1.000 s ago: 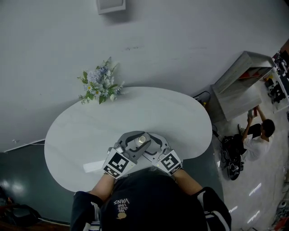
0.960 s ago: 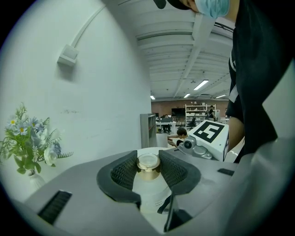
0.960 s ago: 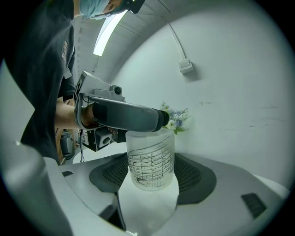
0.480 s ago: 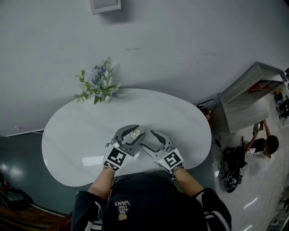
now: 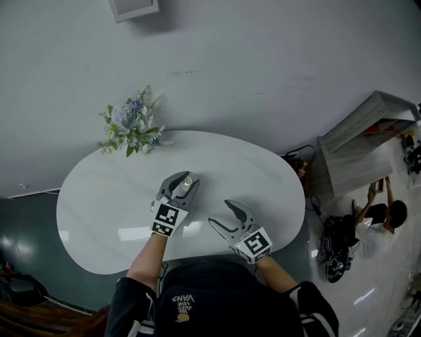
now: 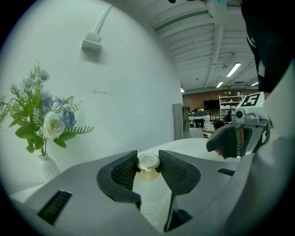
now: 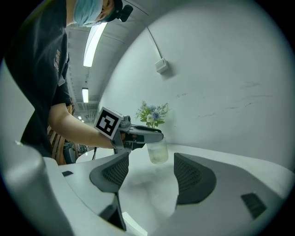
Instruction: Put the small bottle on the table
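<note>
A small clear bottle [image 5: 188, 180] with a gold cap hangs over the white oval table [image 5: 99, 210]. My left gripper [image 5: 183, 187] is shut on its neck. In the left gripper view the cap [image 6: 148, 161] sits between the two black pads [image 6: 125, 170], and the frosted body runs down below them. From the right gripper view the bottle [image 7: 158, 152] looks upright, just above the tabletop, under the left gripper [image 7: 138, 133]. My right gripper [image 5: 220, 212] stands open and empty nearer the table's front edge, right of the bottle; between its fingers [image 7: 150, 173] only the table shows.
A vase of blue and white flowers [image 5: 128, 126] stands at the table's far left edge against the wall. A grey cabinet [image 5: 362, 145] and a person [image 5: 378, 217] are on the floor to the right. A white box [image 5: 133, 8] is on the wall.
The left gripper has carried the bottle away from the right gripper, left and farther over the table. The right gripper has come off the bottle and drawn back to the right.
</note>
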